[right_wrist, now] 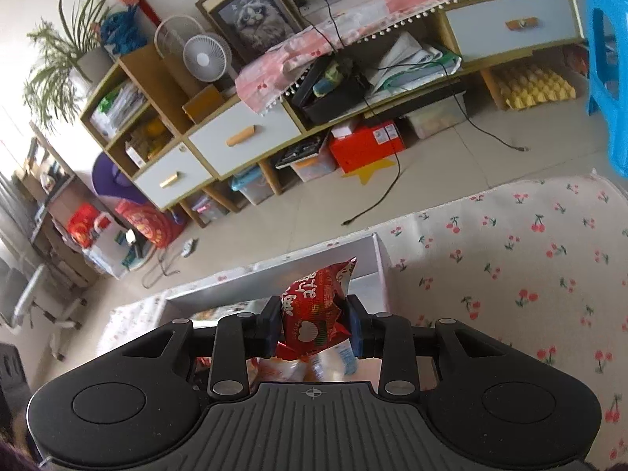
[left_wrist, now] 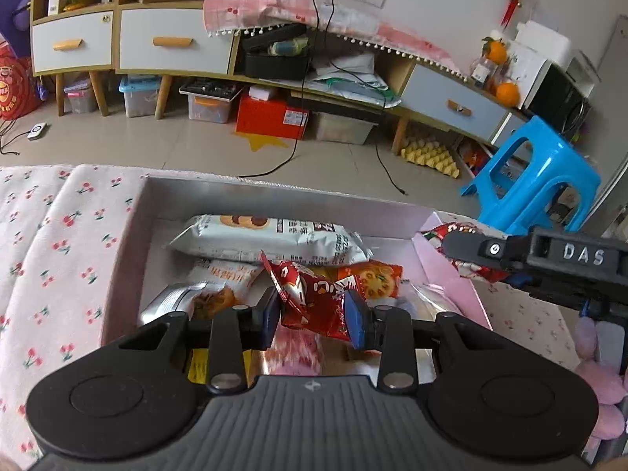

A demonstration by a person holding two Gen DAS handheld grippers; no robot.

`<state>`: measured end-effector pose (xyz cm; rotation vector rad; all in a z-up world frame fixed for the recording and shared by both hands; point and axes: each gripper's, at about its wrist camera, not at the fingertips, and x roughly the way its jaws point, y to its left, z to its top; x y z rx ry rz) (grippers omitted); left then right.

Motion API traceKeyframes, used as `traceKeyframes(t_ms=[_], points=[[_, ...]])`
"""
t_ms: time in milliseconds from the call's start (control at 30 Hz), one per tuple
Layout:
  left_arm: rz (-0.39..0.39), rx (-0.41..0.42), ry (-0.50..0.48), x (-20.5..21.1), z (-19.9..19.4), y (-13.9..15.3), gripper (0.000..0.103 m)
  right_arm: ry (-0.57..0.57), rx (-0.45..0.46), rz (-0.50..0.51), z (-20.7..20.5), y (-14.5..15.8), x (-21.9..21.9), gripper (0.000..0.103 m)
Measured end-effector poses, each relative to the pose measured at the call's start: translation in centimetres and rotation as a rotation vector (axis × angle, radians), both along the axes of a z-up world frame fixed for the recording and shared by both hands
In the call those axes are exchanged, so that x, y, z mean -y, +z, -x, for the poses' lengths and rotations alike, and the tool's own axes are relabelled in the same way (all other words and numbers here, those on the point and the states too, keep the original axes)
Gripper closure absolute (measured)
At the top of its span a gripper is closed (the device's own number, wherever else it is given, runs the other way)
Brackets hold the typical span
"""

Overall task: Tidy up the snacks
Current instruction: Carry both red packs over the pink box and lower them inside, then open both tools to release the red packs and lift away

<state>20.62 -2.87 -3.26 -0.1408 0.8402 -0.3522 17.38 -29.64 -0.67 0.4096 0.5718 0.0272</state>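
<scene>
My left gripper (left_wrist: 312, 316) is shut on a red snack packet (left_wrist: 310, 298) and holds it over the open white box (left_wrist: 129, 235). The box holds a pale cookie bag (left_wrist: 271, 239), an orange packet (left_wrist: 376, 278) and other snacks. My right gripper (right_wrist: 314, 324) is shut on another red snack packet (right_wrist: 314, 306) above the box's right end (right_wrist: 376, 259). In the left wrist view the right gripper (left_wrist: 455, 243) comes in from the right at the box's right wall, with its red packet (left_wrist: 451, 231) partly hidden.
The box sits on a pink cherry-print cloth (left_wrist: 59, 243), which also shows in the right wrist view (right_wrist: 510, 259). A blue plastic stool (left_wrist: 537, 176) stands on the floor beyond. Cables (left_wrist: 282, 161) cross the tiled floor before a low cabinet (left_wrist: 176, 43).
</scene>
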Motion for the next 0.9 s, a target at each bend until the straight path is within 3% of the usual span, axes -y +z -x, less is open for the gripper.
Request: traceKeyframes(t_ms=[633,767,900], points=[[-0.052,-0.028,0.026,0.6,-1.7,-0.8,0.067,0.036,0.021,0.048,-2.3,-1.0,-0.2,0.067],[-0.047,-0.026,0.040,0.5,-1.7,-0.6,0.056,0.047,0.026,0.049,-2.1,-0.6,-0.4,0.066],[-0.043,-0.022,0.036,0.6,-1.1,-0.2,0.040,0.060,0.033,0.044,-1.4,0.1,-0.7,0.053]])
